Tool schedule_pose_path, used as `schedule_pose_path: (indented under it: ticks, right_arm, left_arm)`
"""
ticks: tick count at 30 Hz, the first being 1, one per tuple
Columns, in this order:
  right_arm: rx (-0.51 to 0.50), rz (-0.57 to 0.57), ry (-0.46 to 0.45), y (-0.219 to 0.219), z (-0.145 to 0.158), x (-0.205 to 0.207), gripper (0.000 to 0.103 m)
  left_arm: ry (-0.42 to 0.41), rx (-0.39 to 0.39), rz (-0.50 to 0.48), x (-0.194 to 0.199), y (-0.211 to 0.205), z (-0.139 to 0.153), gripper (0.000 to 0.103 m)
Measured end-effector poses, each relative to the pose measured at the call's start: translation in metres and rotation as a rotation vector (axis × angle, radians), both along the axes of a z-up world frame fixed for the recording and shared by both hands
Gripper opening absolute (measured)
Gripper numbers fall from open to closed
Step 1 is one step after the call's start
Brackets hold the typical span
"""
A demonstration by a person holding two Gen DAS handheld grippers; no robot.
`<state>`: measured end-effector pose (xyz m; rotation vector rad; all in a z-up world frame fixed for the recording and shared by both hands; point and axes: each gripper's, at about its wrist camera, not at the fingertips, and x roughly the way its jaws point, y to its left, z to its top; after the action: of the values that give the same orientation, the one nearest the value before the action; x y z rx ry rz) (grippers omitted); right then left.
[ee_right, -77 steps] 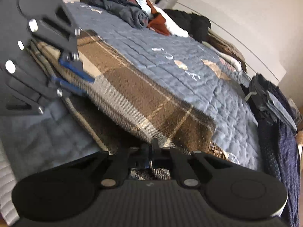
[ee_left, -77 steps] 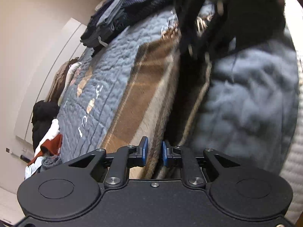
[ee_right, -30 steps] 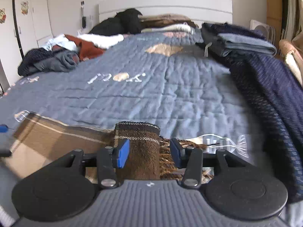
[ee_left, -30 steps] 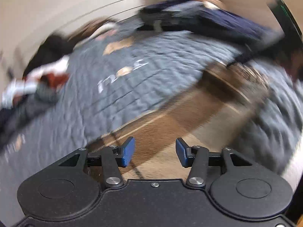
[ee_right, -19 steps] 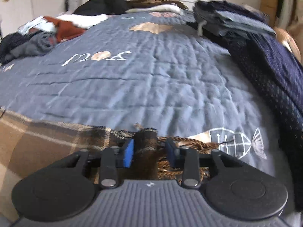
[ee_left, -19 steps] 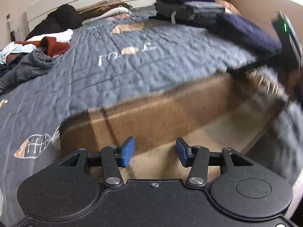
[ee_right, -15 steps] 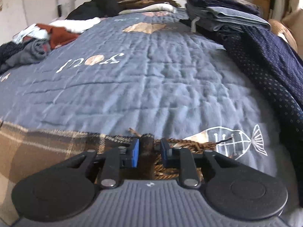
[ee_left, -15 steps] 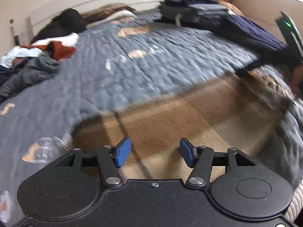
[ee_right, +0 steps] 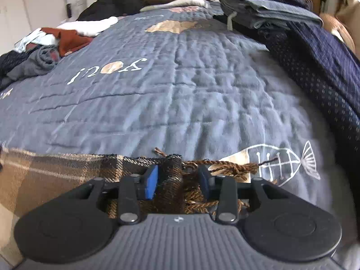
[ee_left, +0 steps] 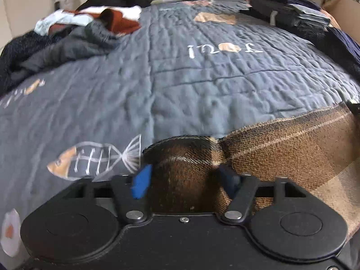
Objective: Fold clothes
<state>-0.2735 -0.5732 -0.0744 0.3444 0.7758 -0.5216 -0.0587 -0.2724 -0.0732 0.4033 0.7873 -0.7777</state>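
A brown plaid scarf (ee_left: 292, 144) lies flat across the near edge of the grey quilted bed (ee_left: 180, 78). My left gripper (ee_left: 185, 180) is open and low over the scarf's left end, where a raised fold of cloth bulges between its blue pads (ee_left: 141, 181). In the right wrist view the scarf (ee_right: 45, 171) runs off to the left. My right gripper (ee_right: 177, 181) stands open at the scarf's other end, with a thick fold against the left pad and the braided fringe (ee_right: 225, 166) spilling out to the right.
A heap of unfolded clothes (ee_left: 78, 33) lies at the far left of the bed, and a folded stack (ee_right: 265, 11) at the far right. A dark dotted navy cloth (ee_right: 315, 67) drapes along the right side. The quilt (ee_right: 180, 101) beyond the scarf is bare.
The scarf, earlier held up in both grippers, now lies on the bed. My left gripper swung to the scarf's left end. The right gripper's fingers narrowed on the fringed end, then spread a little.
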Motion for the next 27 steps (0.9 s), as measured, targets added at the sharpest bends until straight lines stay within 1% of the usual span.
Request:
schedule_pose_path:
  ticks: [1,3,5,7,9,13,14,15,16,17,18,19,20,22,23,24,25,26,27]
  right_arm:
    - [0.005,-0.007,-0.009,-0.001,0.000,0.000,0.016]
    - [0.015,-0.021,-0.026,-0.002,0.000,-0.001,0.011]
    - [0.025,-0.036,-0.044,-0.003,0.001,-0.002,0.009]
    - [0.035,-0.050,-0.062,-0.005,0.001,-0.003,0.007]
    - [0.045,-0.064,-0.079,-0.006,0.001,-0.004,0.006]
    - [0.001,-0.055,-0.083,-0.003,0.008,-0.004,0.005]
    - [-0.011,-0.052,-0.083,-0.002,0.010,-0.004,0.005]
    - [-0.023,-0.048,-0.083,-0.001,0.012,-0.004,0.005]
    - [-0.036,-0.045,-0.083,0.000,0.014,-0.004,0.006]
    - [-0.048,-0.042,-0.083,0.001,0.016,-0.004,0.006]
    - [-0.060,-0.039,-0.084,0.002,0.018,-0.004,0.009]
    - [-0.073,-0.036,-0.084,0.003,0.019,-0.004,0.009]
    - [-0.085,-0.032,-0.084,0.004,0.021,-0.004,0.009]
    - [-0.110,-0.026,-0.084,0.006,0.025,-0.004,0.009]
    - [-0.122,-0.023,-0.084,0.007,0.027,-0.004,0.009]
    - [-0.134,-0.019,-0.085,0.008,0.029,-0.004,0.010]
    - [-0.114,0.002,-0.094,0.010,0.029,-0.002,0.011]
    - [-0.080,0.031,-0.108,0.014,0.028,0.000,0.011]
    - [-0.046,0.060,-0.121,0.017,0.028,0.002,0.012]
  left_arm:
    - [0.017,-0.011,0.012,0.001,0.003,0.000,0.024]
    - [0.035,-0.043,0.044,0.007,0.010,0.007,0.014]
    - [0.099,-0.086,0.073,0.019,0.021,0.010,0.012]
    - [0.121,-0.100,0.080,0.023,0.023,0.010,0.011]
    - [0.097,-0.102,0.074,0.020,0.024,0.013,0.010]
    - [0.081,-0.154,0.079,0.025,0.026,0.032,0.009]
    - [0.089,-0.140,0.069,0.026,0.024,0.031,0.009]
    - [0.091,-0.113,0.078,0.026,0.022,0.025,0.015]
    - [0.094,-0.085,0.087,0.026,0.020,0.018,0.024]
    - [0.096,-0.056,0.097,0.026,0.018,0.012,0.029]
    - [0.070,-0.047,0.093,0.025,0.019,0.012,0.036]
    - [0.030,-0.038,0.086,0.022,0.019,0.017,0.039]
    - [-0.012,-0.040,0.082,0.019,0.022,0.025,0.039]
    - [-0.088,-0.076,0.105,0.014,0.032,0.043,0.039]
    - [-0.078,-0.124,0.106,0.014,0.037,0.052,0.039]
    - [-0.029,-0.189,0.078,0.012,0.039,0.057,0.040]
    - [0.022,-0.256,0.048,0.011,0.041,0.062,0.045]
    - [0.055,-0.271,0.037,0.012,0.040,0.056,0.049]
    - [0.087,-0.283,0.028,0.013,0.039,0.050,0.056]
